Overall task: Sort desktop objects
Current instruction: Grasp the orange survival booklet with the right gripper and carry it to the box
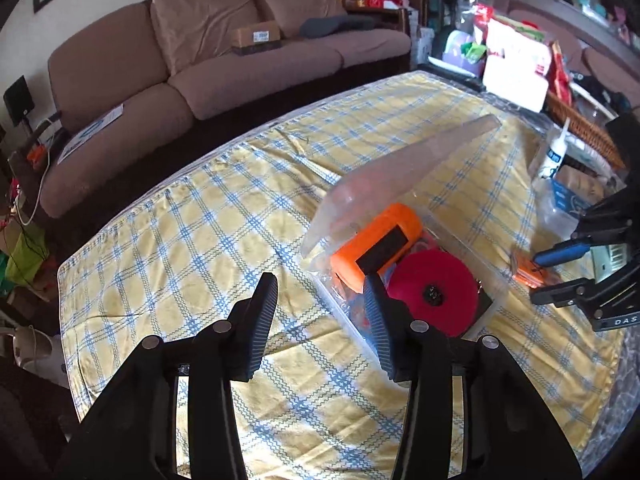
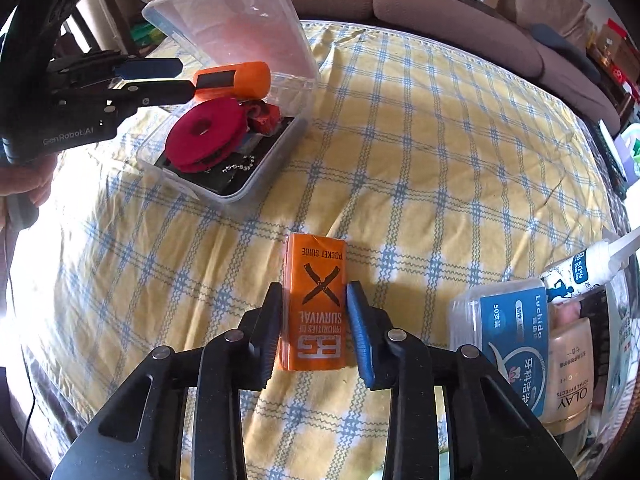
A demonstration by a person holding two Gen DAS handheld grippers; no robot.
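Observation:
A clear plastic box stands on the checked tablecloth with its lid tipped up. Inside lie a red spool and an orange cylinder with a black patch. My left gripper hovers at the box's near corner, open, only cloth between its fingers; one fingertip reaches the cylinder's end. An orange pocket guide lies flat on the cloth. My right gripper is shut on its long sides.
To the right, a container holds a white nozzle bottle, a blue-labelled floss pick box and an Olay bottle. A brown sofa stands beyond the table's far edge. A hand holds the left gripper.

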